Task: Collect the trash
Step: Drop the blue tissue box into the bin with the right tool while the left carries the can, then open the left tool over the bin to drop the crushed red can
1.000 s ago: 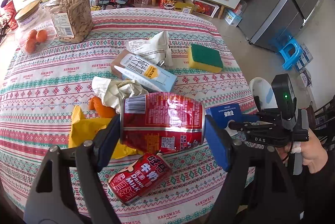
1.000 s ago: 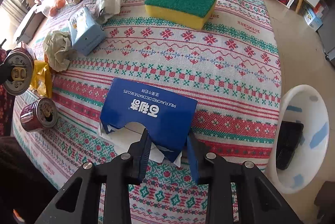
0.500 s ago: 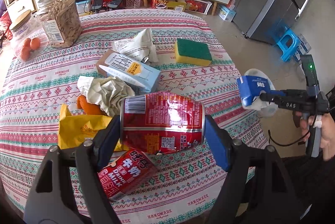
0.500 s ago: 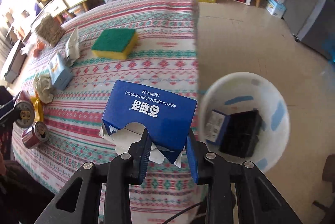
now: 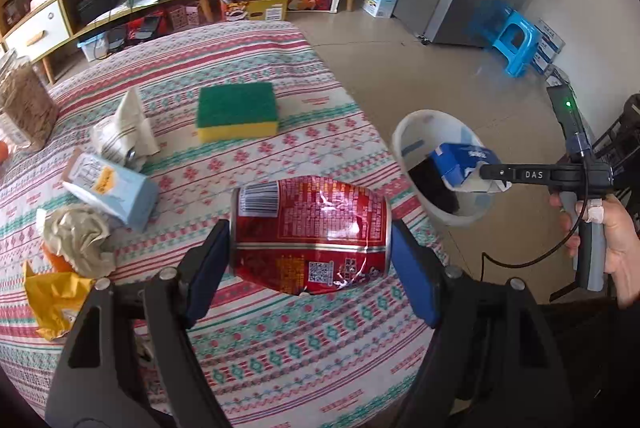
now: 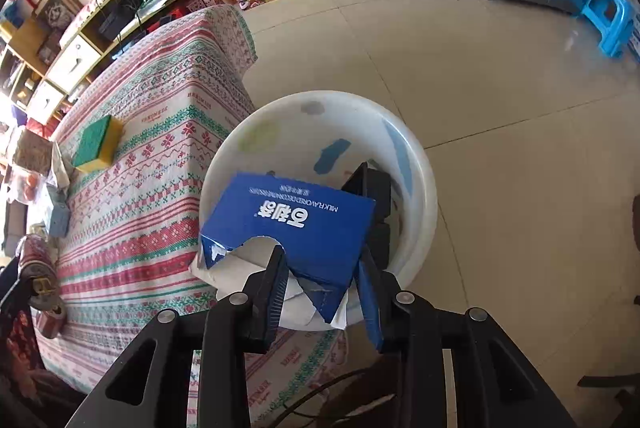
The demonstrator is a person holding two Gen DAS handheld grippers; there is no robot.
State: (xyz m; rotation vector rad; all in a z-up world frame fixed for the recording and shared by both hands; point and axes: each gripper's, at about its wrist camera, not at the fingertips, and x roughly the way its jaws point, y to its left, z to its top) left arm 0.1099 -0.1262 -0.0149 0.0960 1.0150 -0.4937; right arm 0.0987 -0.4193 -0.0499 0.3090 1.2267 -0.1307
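Because your left gripper (image 5: 310,260) pinches the red can (image 5: 310,236) end to end, one blue pad on each flat rim, the dented thin-metal wall takes no squeeze and the can lies level above the near edge of the table (image 5: 256,348). From this left wrist view it looks clenched firmly on the can and waiting its turn. Beyond it the patterned woven cloth carries the rest: a green-topped yellow sponge (image 5: 237,112), a pale blue carton (image 5: 110,188) lying on its side, a crumpled paper wad (image 5: 78,240), a limp white wrapper (image 5: 124,132) and a creased yellow bag (image 5: 52,300). To the right, your right hand (image 5: 616,244) holds the other tool out over the white bucket (image 5: 404,140) on the tiled floor, the blue box (image 5: 460,160) at its tip.

Seen from the right wrist, your right gripper (image 6: 322,276) points steeply down into that bucket, so the box can fall straight in. Its jaws are opening: the torn cardboard box (image 6: 296,224), with white lining showing at the ripped edge, sits between them, and the right-hand pad already stands clear of it. I judge the grasp as released. Smooth plastic walls (image 6: 416,164) with faded colour patches surround a black block-like thing (image 6: 380,188) already at the bottom.
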